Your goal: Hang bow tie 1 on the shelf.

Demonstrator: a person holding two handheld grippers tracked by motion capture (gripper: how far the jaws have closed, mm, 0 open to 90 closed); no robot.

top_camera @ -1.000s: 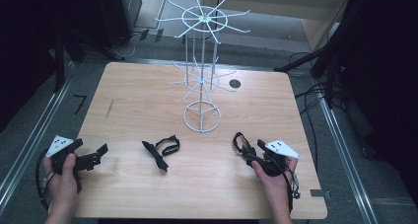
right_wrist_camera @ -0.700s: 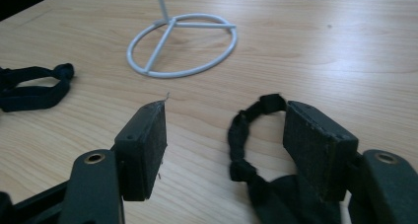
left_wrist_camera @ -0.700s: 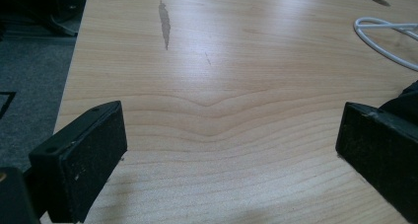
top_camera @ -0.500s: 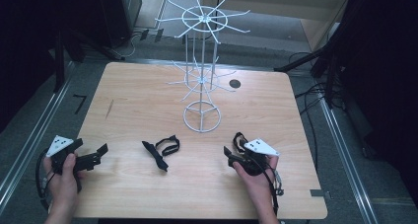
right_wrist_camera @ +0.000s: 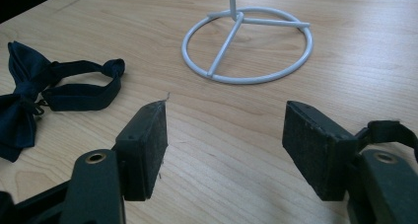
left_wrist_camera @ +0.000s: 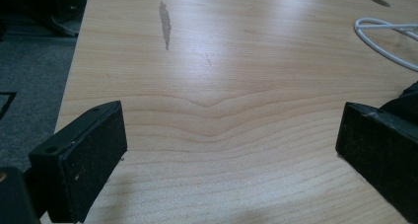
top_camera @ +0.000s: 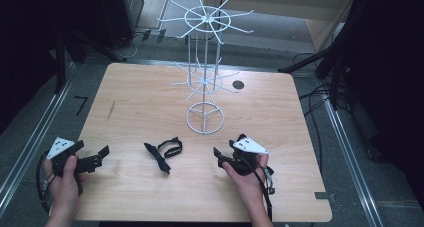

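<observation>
The pale wooden tabletop (top_camera: 140, 102) carries a white wire hook stand (top_camera: 205, 118) mid-table. A dark fabric bow tie (top_camera: 162, 154) lies toward the near edge, between the left gripper (top_camera: 100, 154) and right gripper (top_camera: 220, 154), both with fingers parted and empty.

A wooden table (top_camera: 140, 107) bears a bow tie (top_camera: 162, 154) and wire stand (top_camera: 205, 118).

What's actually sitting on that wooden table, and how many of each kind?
Bow tie, dark with a strap: 1
White wire stand with hooks: 1
Hand-held grippers, both with jaws open and nothing between them: 2, the left gripper and the right gripper
Total: 4
</observation>
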